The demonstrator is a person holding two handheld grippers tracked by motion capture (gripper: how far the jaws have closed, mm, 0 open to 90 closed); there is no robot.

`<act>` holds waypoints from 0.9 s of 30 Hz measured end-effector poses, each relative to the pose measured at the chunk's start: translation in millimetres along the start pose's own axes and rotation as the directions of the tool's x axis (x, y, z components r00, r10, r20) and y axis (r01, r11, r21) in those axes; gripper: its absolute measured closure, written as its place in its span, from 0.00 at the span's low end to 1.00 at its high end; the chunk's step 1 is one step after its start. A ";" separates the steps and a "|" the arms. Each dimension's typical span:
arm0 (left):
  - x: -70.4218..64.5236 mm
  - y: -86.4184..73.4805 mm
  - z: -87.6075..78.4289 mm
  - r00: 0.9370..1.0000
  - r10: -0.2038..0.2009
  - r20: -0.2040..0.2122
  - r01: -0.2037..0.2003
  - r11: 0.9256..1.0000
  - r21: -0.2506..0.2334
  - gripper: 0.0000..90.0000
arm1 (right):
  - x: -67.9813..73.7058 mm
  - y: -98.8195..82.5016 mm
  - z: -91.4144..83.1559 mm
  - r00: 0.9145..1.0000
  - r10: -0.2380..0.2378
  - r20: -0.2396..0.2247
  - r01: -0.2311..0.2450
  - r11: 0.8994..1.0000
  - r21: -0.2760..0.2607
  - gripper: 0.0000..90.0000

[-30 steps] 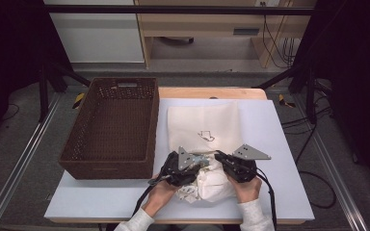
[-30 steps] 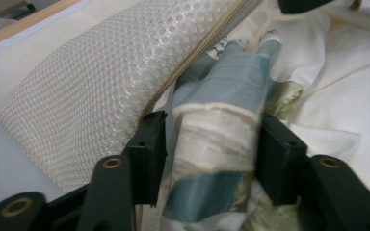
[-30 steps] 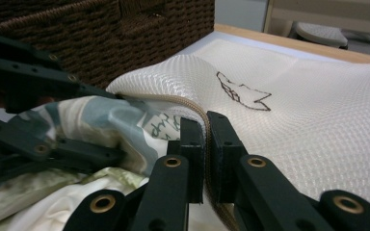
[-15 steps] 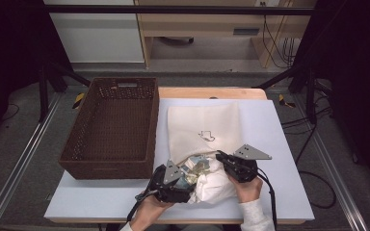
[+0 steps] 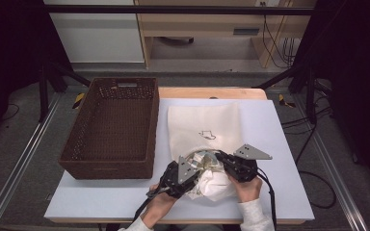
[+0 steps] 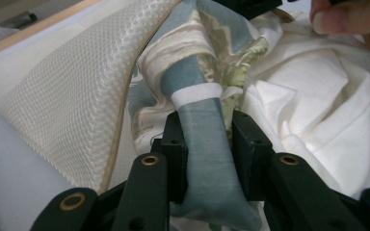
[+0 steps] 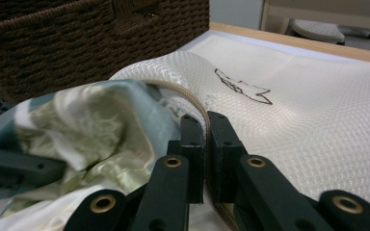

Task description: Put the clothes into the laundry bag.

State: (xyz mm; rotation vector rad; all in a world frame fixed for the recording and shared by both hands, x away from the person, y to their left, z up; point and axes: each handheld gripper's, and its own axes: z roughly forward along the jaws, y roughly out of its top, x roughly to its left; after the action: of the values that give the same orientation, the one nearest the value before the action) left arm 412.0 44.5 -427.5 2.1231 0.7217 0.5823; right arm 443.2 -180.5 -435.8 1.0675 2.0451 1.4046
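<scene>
A cream mesh laundry bag lies flat on the white table, its mouth toward the person. My right gripper is shut on the bag's tan rim, holding the mouth up. My left gripper is shut on a blue-grey patterned cloth with a white band, which reaches into the bag's opening. A white cloth is bunched beside it at the mouth. In the high view the left gripper and right gripper sit close together over the cloth bundle.
A dark brown wicker basket stands left of the bag, its near wall close to my left gripper. The table's front edge runs just below the hands. A small outline drawing marks the bag.
My left gripper pulled back toward the table's front edge, then moved forward again to the bag's mouth with the patterned cloth. The right gripper kept its hold on the rim.
</scene>
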 end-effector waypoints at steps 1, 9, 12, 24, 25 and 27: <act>2.0 3.4 4.6 1.000 0.013 -0.017 -0.013 1.000 0.012 0.77 | -0.3 0.4 -1.0 1.000 0.001 0.002 -0.001 1.000 -0.006 0.96; 21.0 -1.8 33.0 0.999 0.000 -0.046 0.001 0.999 0.039 0.74 | 2.6 6.7 -9.5 1.000 -0.005 -0.022 0.004 0.999 -0.045 0.96; 26.3 -4.3 33.2 1.000 -0.019 -0.021 0.020 0.999 0.033 0.72 | 4.4 6.2 -7.5 1.000 -0.014 -0.026 0.013 0.999 -0.035 0.96; 15.7 -24.8 -4.0 0.998 -0.063 0.022 0.064 0.996 -0.059 0.39 | 4.0 2.4 -2.6 1.000 -0.025 -0.016 0.025 1.000 -0.014 0.96; 13.4 -27.2 -4.0 0.998 -0.054 -0.008 0.054 0.997 -0.057 0.43 | 4.3 2.5 -2.5 0.999 -0.028 -0.017 0.028 0.999 -0.015 0.96; 11.8 -30.1 -3.2 0.999 -0.043 -0.032 0.041 0.997 -0.063 0.62 | 5.6 2.8 -2.1 1.000 -0.027 -0.016 0.027 1.000 -0.015 0.96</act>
State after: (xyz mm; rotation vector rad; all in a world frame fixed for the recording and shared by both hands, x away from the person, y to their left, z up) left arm 409.7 69.7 -448.0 2.0406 0.7549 0.6109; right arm 439.3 -176.8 -432.1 1.0218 2.0494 1.4168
